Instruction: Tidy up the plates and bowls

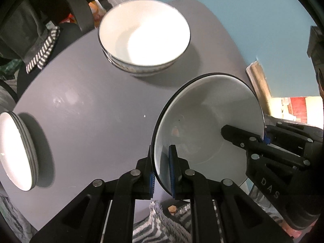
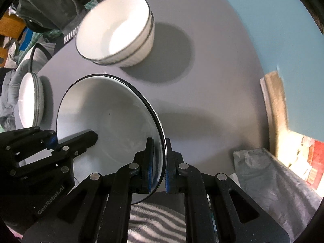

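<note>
I held one plate (image 1: pixel 208 117) above the desk (image 1: pixel 91 101) — my left jaws (image 1: pixel 163 174) pinched its one rim, my right jaws (image 2: pixel 159 172) the opposite rim. The step was carrying; next, I judged, a level lowering onto the plate stack (image 1: pixel 14 151), left of the bowls (image 1: pixel 144 34).
</note>
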Demonstrator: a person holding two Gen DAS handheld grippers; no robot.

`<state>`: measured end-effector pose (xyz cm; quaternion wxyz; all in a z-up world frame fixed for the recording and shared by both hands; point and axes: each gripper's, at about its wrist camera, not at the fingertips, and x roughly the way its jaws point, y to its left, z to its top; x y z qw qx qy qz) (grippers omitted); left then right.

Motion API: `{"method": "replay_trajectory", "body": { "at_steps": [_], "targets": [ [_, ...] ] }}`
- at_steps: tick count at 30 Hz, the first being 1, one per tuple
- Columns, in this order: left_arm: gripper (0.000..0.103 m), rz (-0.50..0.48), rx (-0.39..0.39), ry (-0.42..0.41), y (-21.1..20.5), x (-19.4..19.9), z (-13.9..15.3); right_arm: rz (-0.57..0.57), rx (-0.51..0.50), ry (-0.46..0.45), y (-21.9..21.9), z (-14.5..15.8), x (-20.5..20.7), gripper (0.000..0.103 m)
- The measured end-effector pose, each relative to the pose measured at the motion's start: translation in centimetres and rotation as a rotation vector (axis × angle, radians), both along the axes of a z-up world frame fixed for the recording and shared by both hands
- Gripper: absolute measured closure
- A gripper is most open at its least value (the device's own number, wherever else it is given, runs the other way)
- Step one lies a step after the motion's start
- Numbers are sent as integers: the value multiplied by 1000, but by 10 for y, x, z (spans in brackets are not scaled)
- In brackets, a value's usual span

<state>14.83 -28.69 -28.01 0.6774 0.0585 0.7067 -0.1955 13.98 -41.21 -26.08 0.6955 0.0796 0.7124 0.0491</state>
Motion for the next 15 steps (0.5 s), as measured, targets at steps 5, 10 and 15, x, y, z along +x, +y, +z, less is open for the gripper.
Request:
{"method": "replay_trajectory", "body": {
  "at_steps": [5,10,15],
  "targets": [
    [91,7,0,-32,8,16,19,22,-5,-18,0,17,13,94],
    [91,36,3,-58,11,32,34,54,-4,-43,-1,18,23,94],
    [91,63,2,-76,14,48,42,83,-1,-67,2,27,36,94]
  ]
}}
